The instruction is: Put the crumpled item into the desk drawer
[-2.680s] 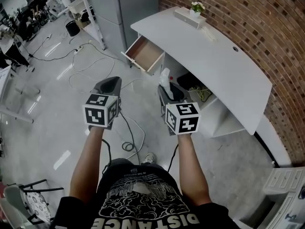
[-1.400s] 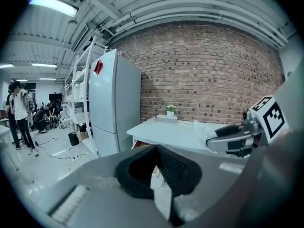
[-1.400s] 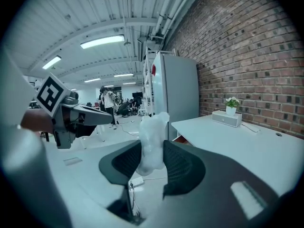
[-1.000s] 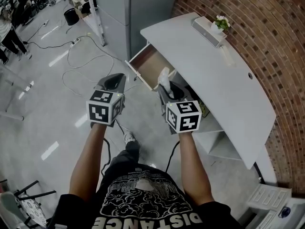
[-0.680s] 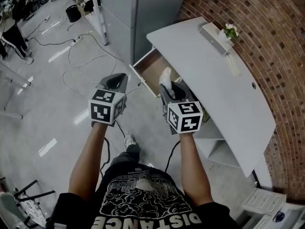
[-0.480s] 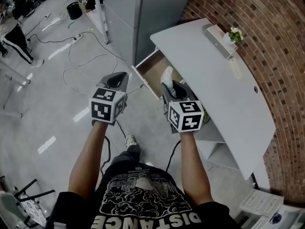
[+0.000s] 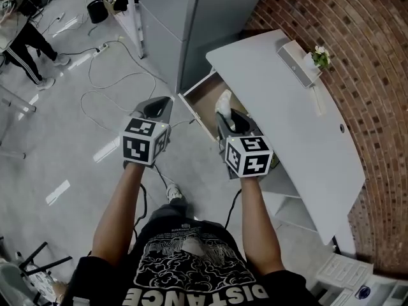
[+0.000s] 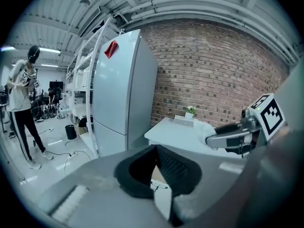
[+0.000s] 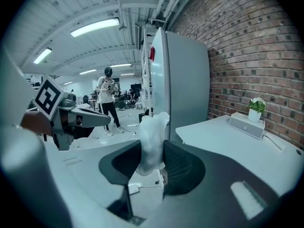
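Observation:
The crumpled item is a white wad of paper, and my right gripper is shut on it, its upper part sticking out above the jaws. In the head view it overlaps the near right part of the open desk drawer; its height above the drawer I cannot tell. The drawer juts from the left end of the white desk, its brown inside bare. My left gripper hangs over the floor left of the drawer, jaws together with nothing between them.
A tall grey cabinet stands just behind the drawer. Cables trail over the floor at left. A white box and small plant sit on the desk by the brick wall. A person stands far left.
The desk and open drawer have come closer, so the held item now overlaps the drawer. Both grippers keep the same pose, the right one still gripping the wad.

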